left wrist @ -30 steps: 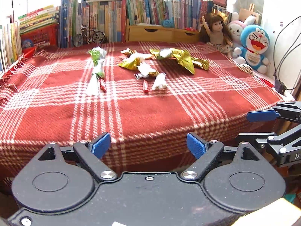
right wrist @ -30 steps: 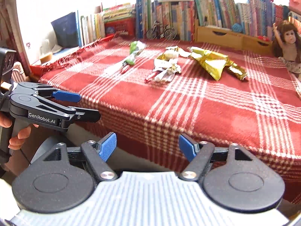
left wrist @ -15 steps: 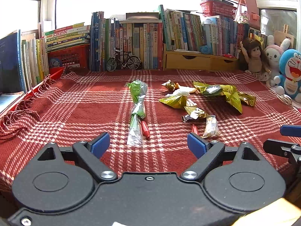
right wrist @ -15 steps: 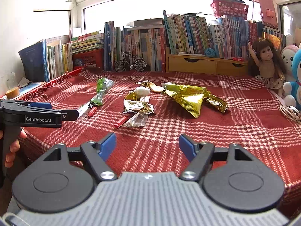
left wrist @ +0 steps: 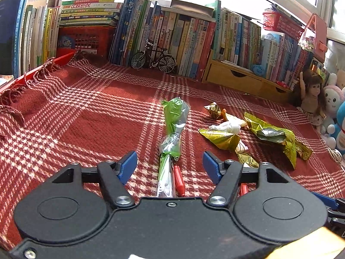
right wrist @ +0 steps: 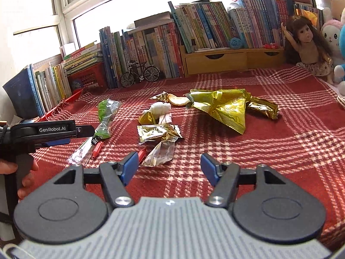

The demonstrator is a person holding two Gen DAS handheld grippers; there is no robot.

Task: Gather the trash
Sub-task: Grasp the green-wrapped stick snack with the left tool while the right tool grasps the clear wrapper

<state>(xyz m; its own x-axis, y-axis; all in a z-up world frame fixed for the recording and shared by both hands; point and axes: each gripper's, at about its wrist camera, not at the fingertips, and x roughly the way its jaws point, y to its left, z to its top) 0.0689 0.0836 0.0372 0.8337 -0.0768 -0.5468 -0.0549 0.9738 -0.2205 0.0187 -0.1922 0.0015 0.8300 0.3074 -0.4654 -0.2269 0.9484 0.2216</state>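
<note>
Trash lies on a red plaid blanket (left wrist: 86, 118). A long green and clear wrapper (left wrist: 171, 133) (right wrist: 103, 118) runs straight ahead between the fingers of my open left gripper (left wrist: 170, 166), a red pen (left wrist: 179, 180) beside it. Gold foil wrappers (left wrist: 220, 138) and a larger gold bag (left wrist: 278, 136) (right wrist: 224, 105) lie to the right, with a white crumpled tissue (right wrist: 160, 108). My right gripper (right wrist: 169, 168) is open above the blanket, just short of a small gold and clear wrapper (right wrist: 160, 138). The left gripper's body (right wrist: 49, 131) shows at the left of the right wrist view.
Rows of books (left wrist: 172, 34) line the back, with a model bicycle (left wrist: 153, 57) and wooden drawers (left wrist: 235, 77). A doll (right wrist: 308, 49) and plush toys (left wrist: 333, 99) stand at the right. A hand (right wrist: 23, 172) holds the left gripper.
Both grippers have moved forward over the blanket, closer to the trash. The green wrapper now lies between the left fingers. Both stay open.
</note>
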